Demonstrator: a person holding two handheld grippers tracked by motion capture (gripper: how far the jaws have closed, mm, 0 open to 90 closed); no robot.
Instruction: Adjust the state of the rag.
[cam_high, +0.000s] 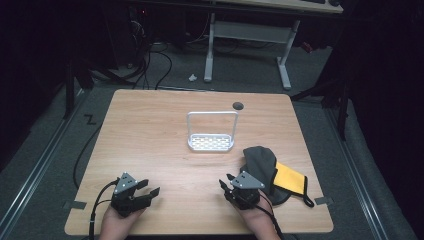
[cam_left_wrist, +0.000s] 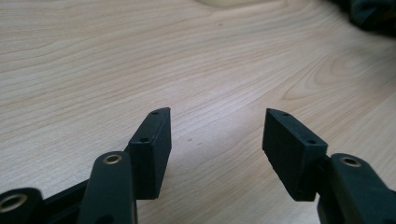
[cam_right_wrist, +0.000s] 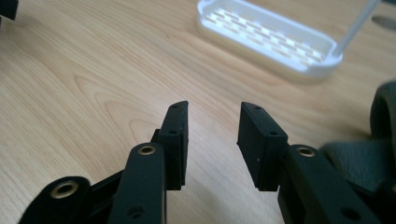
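A white rack with a slotted base and a tall wire hoop stands at the middle of the wooden table. Its slotted base lies ahead of my right gripper, which is open over bare wood. A grey cap with a yellow part lies at the right, touching or just beside my right gripper. The grey fabric shows at the right edge of the right gripper view. My left gripper rests near the front left edge, open, jaws wide apart over bare wood.
A round grommet hole sits near the table's far edge. Beyond the table are a white desk frame, cables on the floor and dark surroundings. Bits of tape mark the front corners.
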